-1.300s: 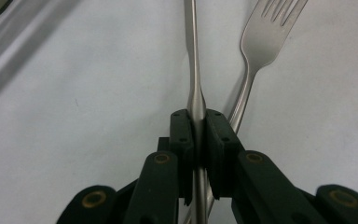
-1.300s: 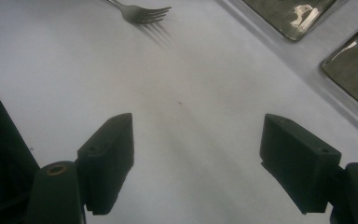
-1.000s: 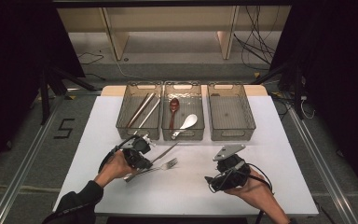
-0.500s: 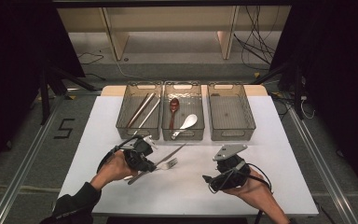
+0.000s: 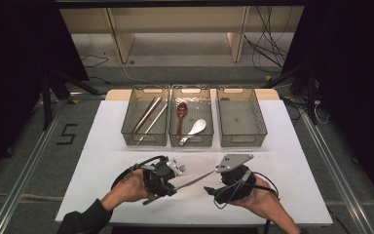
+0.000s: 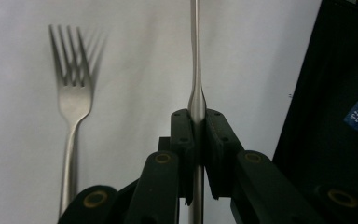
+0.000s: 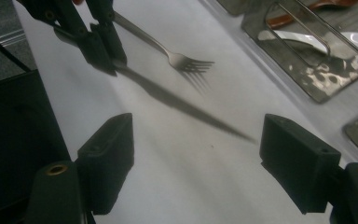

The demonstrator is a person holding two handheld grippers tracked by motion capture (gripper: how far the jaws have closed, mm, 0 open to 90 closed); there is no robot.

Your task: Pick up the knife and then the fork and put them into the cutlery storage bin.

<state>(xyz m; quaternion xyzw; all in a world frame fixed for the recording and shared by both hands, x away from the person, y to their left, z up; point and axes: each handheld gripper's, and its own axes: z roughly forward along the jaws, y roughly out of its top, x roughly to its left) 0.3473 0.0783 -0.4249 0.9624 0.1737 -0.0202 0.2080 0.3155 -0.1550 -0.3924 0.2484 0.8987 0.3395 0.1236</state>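
My left gripper (image 5: 172, 184) (image 6: 196, 117) is shut on a slim silver knife (image 5: 195, 179) (image 6: 196, 56), seen edge-on between its pads, and holds it just above the white table. The blade points toward my right gripper (image 5: 210, 190) (image 7: 196, 163), which stands open over bare table with nothing between its jaws. A silver fork (image 5: 177, 168) (image 6: 72, 98) (image 7: 184, 61) lies flat on the table beside the left gripper. In the right gripper view the left gripper (image 7: 103, 44) shows at the upper left, casting a long thin shadow.
Three clear bins stand in a row at the back: the left bin (image 5: 126, 127) holds chopsticks (image 5: 147, 116), the middle bin (image 5: 191, 143) a brown spoon (image 5: 181, 110) and a white spoon (image 5: 196, 128), the right bin (image 5: 241, 117) nothing. The table's front edge runs just below both hands.
My left gripper has moved right and toward the front edge, carrying the knife away from the fork and slightly up. The fork stays on the table. The right gripper has hardly moved.
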